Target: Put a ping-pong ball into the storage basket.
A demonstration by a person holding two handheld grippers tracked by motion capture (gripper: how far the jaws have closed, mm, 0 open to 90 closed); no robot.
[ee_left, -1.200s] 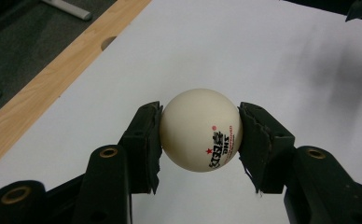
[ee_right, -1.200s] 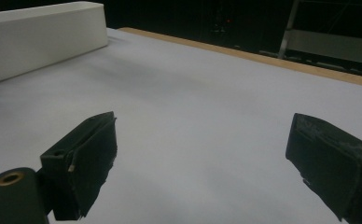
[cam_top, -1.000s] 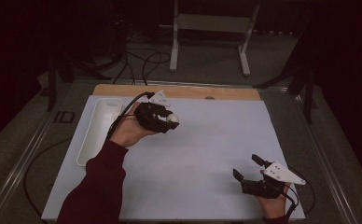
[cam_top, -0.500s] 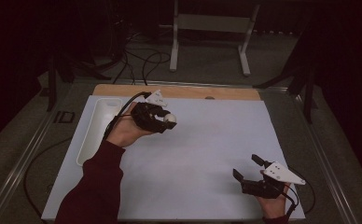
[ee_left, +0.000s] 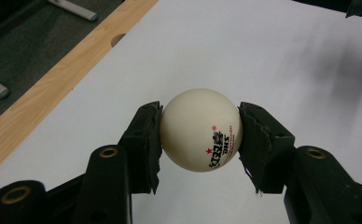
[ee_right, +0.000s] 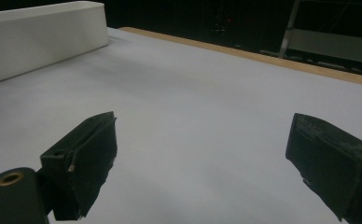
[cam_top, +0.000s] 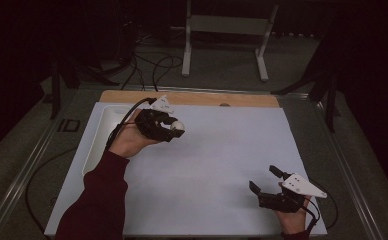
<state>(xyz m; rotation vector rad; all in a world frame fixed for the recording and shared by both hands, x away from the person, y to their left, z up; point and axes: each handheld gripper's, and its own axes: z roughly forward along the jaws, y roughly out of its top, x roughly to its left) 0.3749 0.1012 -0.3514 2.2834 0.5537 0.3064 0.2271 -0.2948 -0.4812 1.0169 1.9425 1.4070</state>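
Note:
A white table-tennis ball (ee_left: pixel 201 129) with red and black print sits between the pads of my left gripper (ee_left: pixel 200 135), which is shut on it above the white table sheet. In the high view the same ball (cam_top: pixel 177 126) shows at the tip of the left gripper (cam_top: pixel 172 129), held over the back left of the sheet beside the white tray (cam_top: pixel 98 145). My right gripper (cam_top: pixel 267 181) rests near the front right edge of the sheet. Its jaws stand wide apart with nothing between them, as the right gripper view (ee_right: pixel 202 163) shows.
A long white tray (ee_right: pixel 39 39) lies along the left side of the white sheet (cam_top: pixel 222 150). A wooden strip (cam_top: pixel 207 99) with a hole runs along the far edge. Beyond the table stand a metal frame (cam_top: pixel 227 30) and cables on a dark floor.
My left gripper has drifted a little to the right and toward me with the ball still in it. The right gripper has stayed where it was.

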